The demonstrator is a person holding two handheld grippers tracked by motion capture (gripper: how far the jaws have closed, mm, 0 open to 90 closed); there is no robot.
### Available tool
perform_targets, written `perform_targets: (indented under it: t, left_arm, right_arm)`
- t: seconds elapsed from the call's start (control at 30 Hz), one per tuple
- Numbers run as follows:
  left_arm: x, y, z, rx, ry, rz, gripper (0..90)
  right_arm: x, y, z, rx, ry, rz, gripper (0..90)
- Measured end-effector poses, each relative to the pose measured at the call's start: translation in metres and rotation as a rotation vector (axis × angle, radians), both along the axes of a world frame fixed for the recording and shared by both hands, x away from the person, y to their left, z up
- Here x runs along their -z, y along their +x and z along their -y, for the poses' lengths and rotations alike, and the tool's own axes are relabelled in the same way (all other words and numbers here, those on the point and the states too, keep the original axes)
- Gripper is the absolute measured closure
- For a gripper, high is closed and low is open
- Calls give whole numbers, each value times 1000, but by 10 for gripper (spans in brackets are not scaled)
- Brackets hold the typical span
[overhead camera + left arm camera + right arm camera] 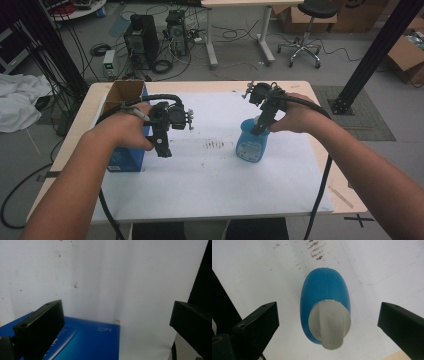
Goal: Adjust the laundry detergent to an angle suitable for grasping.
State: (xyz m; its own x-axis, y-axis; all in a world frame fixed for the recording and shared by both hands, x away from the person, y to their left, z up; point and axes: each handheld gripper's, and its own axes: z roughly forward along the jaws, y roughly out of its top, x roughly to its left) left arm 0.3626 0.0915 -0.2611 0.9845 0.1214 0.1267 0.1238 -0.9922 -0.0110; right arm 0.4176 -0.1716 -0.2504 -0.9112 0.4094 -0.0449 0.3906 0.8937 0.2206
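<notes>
A blue bottle (252,145) with a whitish cap (330,325) stands upright on the white sheet (215,185), right of centre. My right gripper (260,127) hangs just above it, pointing down. In the right gripper view the bottle (324,290) sits between the two jaws of my right gripper (328,322), which stand wide on either side of the cap without touching it. My left gripper (162,147) is open and holds nothing, hovering at the right edge of a blue box (125,157). The left gripper view shows that box (95,342) below and the sheet beyond my left gripper (116,322).
The blue box has an open cardboard top (122,92) at the table's left side. Dark smudges (215,145) mark the sheet between the grippers. Cables trail from both hands. Beyond the table are computer towers (142,40), a stool (305,30) and a black post (372,55).
</notes>
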Motion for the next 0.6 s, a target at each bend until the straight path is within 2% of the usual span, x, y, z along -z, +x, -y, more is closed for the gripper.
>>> perform_targets:
  t: [0.23,0.6]
  left_arm:
    - [0,1,1,3,5,-1,1]
    - [-2,4,7,13,9,-5,1]
  right_arm:
    - [-11,-3,6,-6,16,26,0]
    - [-27,-16,21,-43,-5,50,0]
